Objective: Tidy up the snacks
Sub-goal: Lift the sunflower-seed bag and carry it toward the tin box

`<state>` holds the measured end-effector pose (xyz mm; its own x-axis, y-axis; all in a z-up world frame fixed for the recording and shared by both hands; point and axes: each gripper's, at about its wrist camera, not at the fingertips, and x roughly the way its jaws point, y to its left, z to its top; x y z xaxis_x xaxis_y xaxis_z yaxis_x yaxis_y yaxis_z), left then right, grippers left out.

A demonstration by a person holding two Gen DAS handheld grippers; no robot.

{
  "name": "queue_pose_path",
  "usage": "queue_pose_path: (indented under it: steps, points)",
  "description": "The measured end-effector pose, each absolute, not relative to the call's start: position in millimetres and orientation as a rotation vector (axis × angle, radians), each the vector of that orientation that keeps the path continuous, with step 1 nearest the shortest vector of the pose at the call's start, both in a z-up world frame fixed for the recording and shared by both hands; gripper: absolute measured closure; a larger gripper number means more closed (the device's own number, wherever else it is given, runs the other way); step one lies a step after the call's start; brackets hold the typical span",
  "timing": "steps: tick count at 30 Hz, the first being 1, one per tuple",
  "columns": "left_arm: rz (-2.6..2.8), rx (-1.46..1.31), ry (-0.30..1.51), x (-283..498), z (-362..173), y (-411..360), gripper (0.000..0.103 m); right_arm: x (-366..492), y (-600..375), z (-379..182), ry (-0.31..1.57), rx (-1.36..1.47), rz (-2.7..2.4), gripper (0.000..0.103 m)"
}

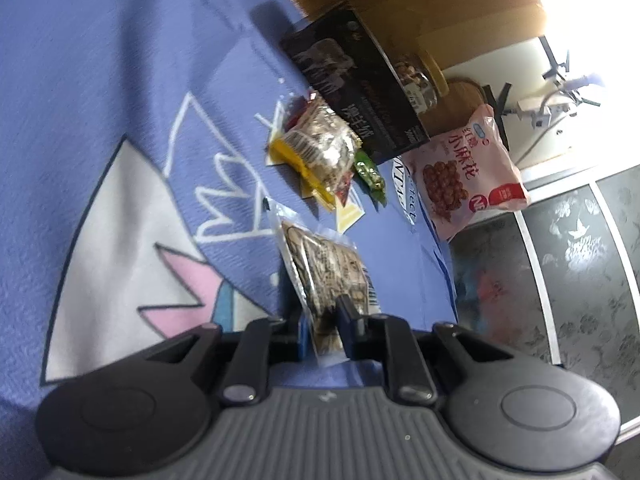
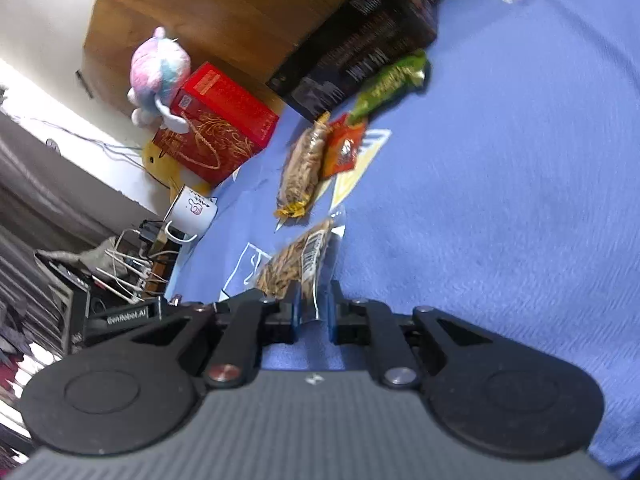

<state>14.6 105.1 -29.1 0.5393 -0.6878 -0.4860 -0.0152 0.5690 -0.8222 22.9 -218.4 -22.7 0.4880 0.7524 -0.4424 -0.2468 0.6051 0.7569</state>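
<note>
The clear snack packet, brown contents and a barcode label showing, lies on the blue printed cloth. Left gripper and right gripper are each closed on one of its ends. Beyond lie a snack heap and a black box; its print is blurred, probably Chinese. "GenRobot.AI" is legible on a black tag.

Right claw pinching clear snack packet

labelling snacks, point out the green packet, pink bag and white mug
green packet point(image 2: 390, 82), right wrist view, middle of its wrapper
pink bag point(image 1: 468, 172), left wrist view, printed front
white mug point(image 2: 196, 210), right wrist view, its side wall
</note>
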Motion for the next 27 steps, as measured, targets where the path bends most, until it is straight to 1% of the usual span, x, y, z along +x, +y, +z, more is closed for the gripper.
queue_pose_path:
  steps: [3, 6, 10, 15, 18, 27]
  points:
    - [-0.468, -0.837, 0.92, 17, -24, 99, 0.087, 21, -218, -19, 0.816, 0.634, 0.663, 0.087]
    - [-0.465, -0.8, 0.933, 20, -25, 91, 0.087, 23, -218, -22, 0.818, 0.61, 0.648, 0.087]
    - [-0.484, -0.769, 0.946, 26, -22, 83, 0.087, 25, -227, -26, 0.821, 0.636, 0.645, 0.087]
    - [-0.517, -0.71, 0.968, 42, -17, 66, 0.087, 25, -236, -21, 0.782, 0.609, 0.619, 0.087]
    - [-0.549, -0.676, 0.981, 51, -14, 53, 0.084, 25, -243, -19, 0.758, 0.602, 0.6, 0.087]
    - [-0.602, -0.616, 0.908, 73, 23, 43, 0.084, 41, -257, 3, 0.673, 0.614, 0.62, 0.087]
